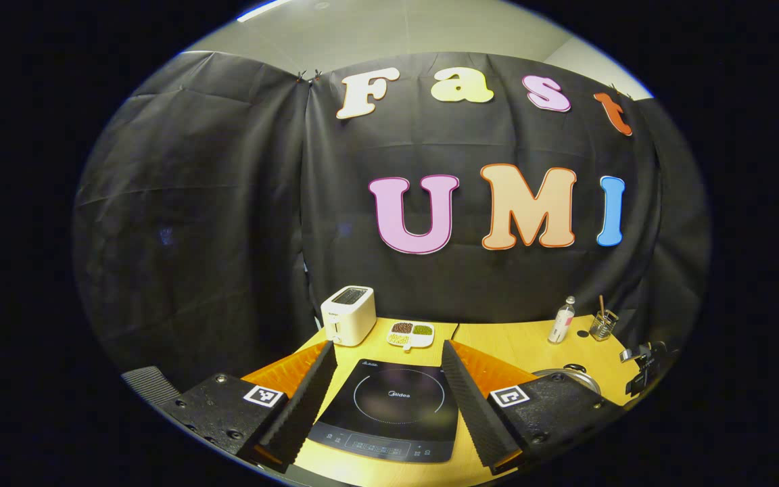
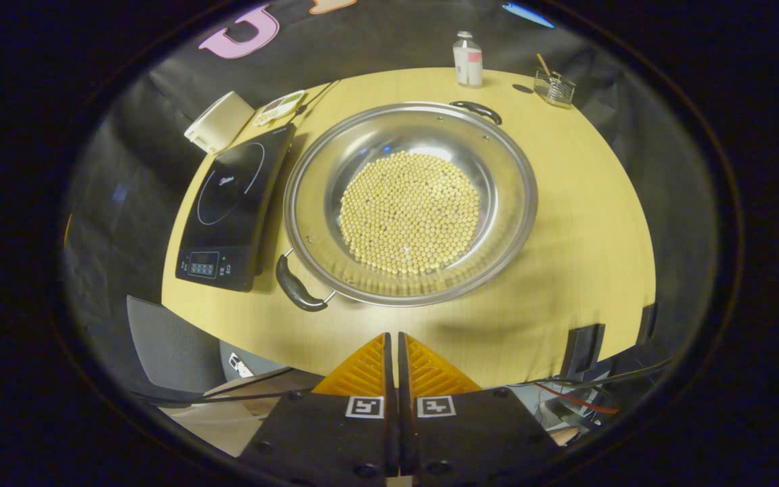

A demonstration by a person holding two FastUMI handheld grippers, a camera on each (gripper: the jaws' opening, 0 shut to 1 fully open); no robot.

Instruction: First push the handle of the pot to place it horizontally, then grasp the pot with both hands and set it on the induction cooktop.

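Right gripper (image 2: 397,352): fingers pressed together, holding nothing, poised above the near table edge. Straight ahead of it sits the pot (image 2: 410,203), a wide steel pan on the wooden table (image 2: 585,223), not on the cooker. Its two black handles lie on a diagonal: one handle (image 2: 295,284) points toward the gripper and to its left, the other handle (image 2: 476,109) sits on the far rim, slightly right. Judged from this, the first step (handles swung horizontal) is not done; the lift has not begun. Left gripper (image 1: 384,379): fingers wide apart, empty, hovering over the induction cooktop (image 1: 393,409), whose glass top is bare. The pot's rim shows just past its right finger. Remaining: push handle, two-handed grasp, transfer onto the cooktop, which lies just beside the pot, to the right gripper's left. Containers: the pot holds a flat layer of pale round beans (image 2: 410,213) over its bottom. Beyond the cooktop, a white divided dish (image 1: 411,334) holds brown and green grains. Farther off stand a toaster (image 1: 347,314), a bottle (image 2: 468,59) and a glass jar (image 2: 554,86) with sticks.
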